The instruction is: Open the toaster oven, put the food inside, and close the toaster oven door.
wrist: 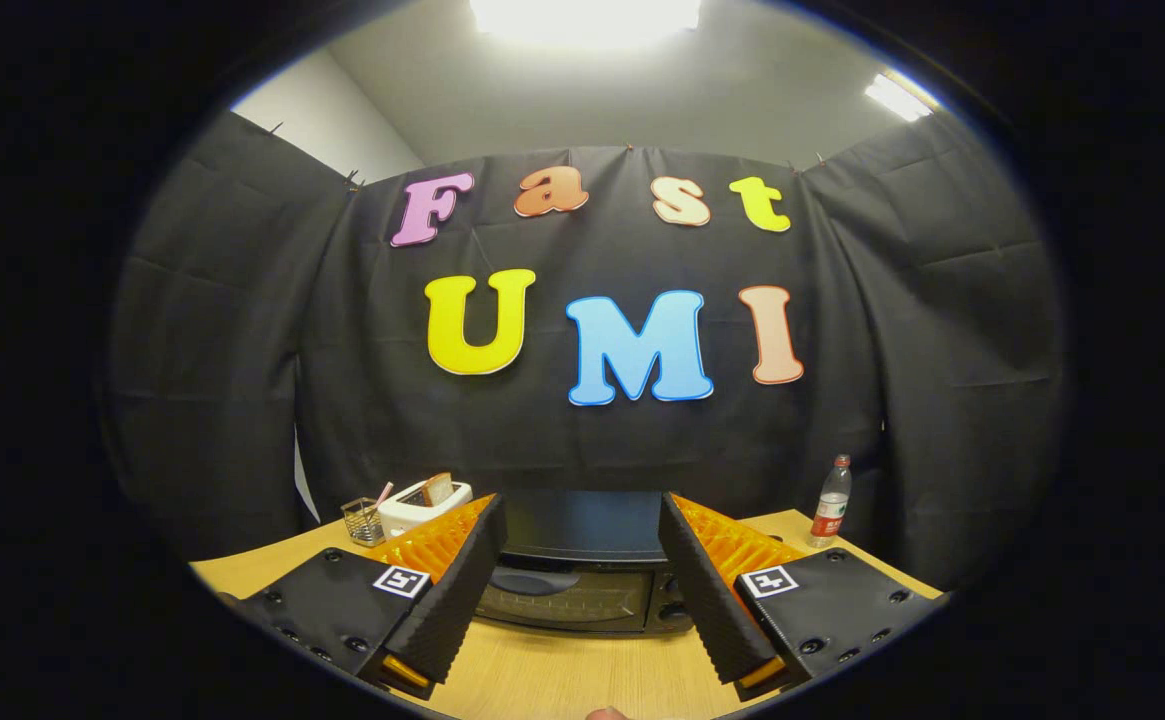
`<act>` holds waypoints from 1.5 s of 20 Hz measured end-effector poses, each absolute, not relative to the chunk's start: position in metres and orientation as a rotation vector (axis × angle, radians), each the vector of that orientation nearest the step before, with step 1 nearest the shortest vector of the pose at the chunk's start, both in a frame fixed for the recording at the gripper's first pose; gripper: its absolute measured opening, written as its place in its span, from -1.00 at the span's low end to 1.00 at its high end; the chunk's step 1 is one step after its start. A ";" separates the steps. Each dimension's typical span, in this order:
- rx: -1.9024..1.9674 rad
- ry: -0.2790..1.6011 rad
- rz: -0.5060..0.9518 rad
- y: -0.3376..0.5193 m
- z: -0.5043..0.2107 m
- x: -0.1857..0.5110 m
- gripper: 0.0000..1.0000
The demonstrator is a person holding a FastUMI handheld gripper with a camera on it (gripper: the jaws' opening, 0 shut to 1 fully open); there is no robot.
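Note:
A black toaster oven (572, 590) stands on the wooden table (562, 680), just ahead of my fingers and partly hidden by them. Its glass door faces me and looks closed, with dark knobs on its right side. My gripper (582, 570) is open, its two black ridged fingers (467, 590) spread wide to either side of the oven with nothing between them. Whether there is food on the table I cannot tell from here.
A white toaster with a slice of bread (425, 503) sits at the back left, beside a small wire basket (364, 520). A plastic water bottle (830, 502) stands at the back right. The black cloth wall closes the booth behind the table.

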State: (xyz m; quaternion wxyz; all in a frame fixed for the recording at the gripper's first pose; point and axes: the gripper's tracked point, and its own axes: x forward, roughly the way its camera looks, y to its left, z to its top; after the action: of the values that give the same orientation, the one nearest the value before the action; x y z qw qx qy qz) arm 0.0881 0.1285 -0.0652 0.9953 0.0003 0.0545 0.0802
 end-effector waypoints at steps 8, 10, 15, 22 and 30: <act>0.000 0.195 0.183 0.168 -0.116 0.137 0.94; -0.003 0.218 0.186 0.175 -0.129 0.149 0.95; 0.006 0.274 0.175 0.187 -0.160 0.172 0.95; 0.033 0.361 0.150 0.198 -0.196 0.190 0.95; -0.023 0.363 0.121 0.201 -0.210 0.191 0.93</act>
State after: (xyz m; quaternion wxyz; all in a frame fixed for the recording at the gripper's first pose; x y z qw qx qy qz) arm 0.1912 0.2010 -0.2100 0.9816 -0.0116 0.1806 0.0603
